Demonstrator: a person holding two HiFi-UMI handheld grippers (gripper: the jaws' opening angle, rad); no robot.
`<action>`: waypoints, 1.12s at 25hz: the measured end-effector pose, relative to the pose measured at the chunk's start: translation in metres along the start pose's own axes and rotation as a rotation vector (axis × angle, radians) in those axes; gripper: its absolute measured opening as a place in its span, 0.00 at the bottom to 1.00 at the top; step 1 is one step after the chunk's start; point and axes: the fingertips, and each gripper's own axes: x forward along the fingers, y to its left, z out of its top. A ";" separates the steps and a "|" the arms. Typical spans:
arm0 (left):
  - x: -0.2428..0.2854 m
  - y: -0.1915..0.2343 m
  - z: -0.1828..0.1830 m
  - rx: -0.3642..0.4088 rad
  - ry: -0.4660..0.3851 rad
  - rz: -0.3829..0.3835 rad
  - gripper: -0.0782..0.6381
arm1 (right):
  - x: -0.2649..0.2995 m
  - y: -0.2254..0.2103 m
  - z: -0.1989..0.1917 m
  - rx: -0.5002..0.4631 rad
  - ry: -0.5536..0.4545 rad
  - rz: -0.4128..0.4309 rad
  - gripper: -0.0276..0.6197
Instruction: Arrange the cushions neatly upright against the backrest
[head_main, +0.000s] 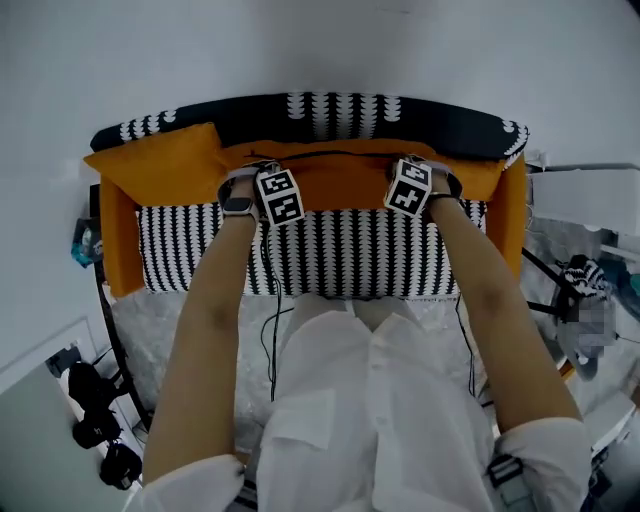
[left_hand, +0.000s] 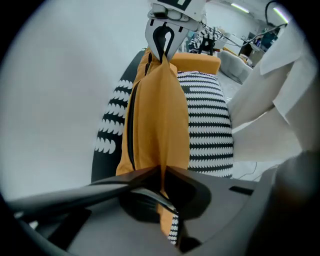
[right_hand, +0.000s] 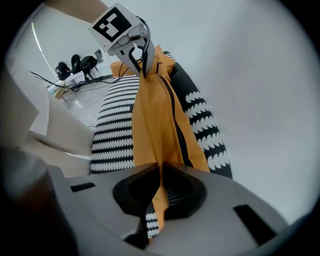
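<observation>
The left gripper is being held clenched on the top seam of the orange cushion, its 2 jaws pressed together on the fabric. The right gripper is being held clamped in the same way further along that seam. The cushion is being held upright and lengthwise from the 2 downward-pointing grippers, just in front of the black-and-white backrest, with the striped cushion lying against its near face.
</observation>
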 end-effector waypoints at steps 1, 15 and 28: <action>0.000 0.008 0.004 -0.005 -0.002 0.009 0.14 | -0.001 -0.010 -0.001 0.000 -0.001 -0.017 0.07; 0.036 0.057 0.001 -0.074 -0.006 0.068 0.15 | 0.041 -0.055 0.002 0.056 0.011 -0.103 0.08; 0.015 0.057 0.003 -0.354 -0.097 0.114 0.24 | 0.019 -0.059 0.002 0.220 -0.049 -0.150 0.19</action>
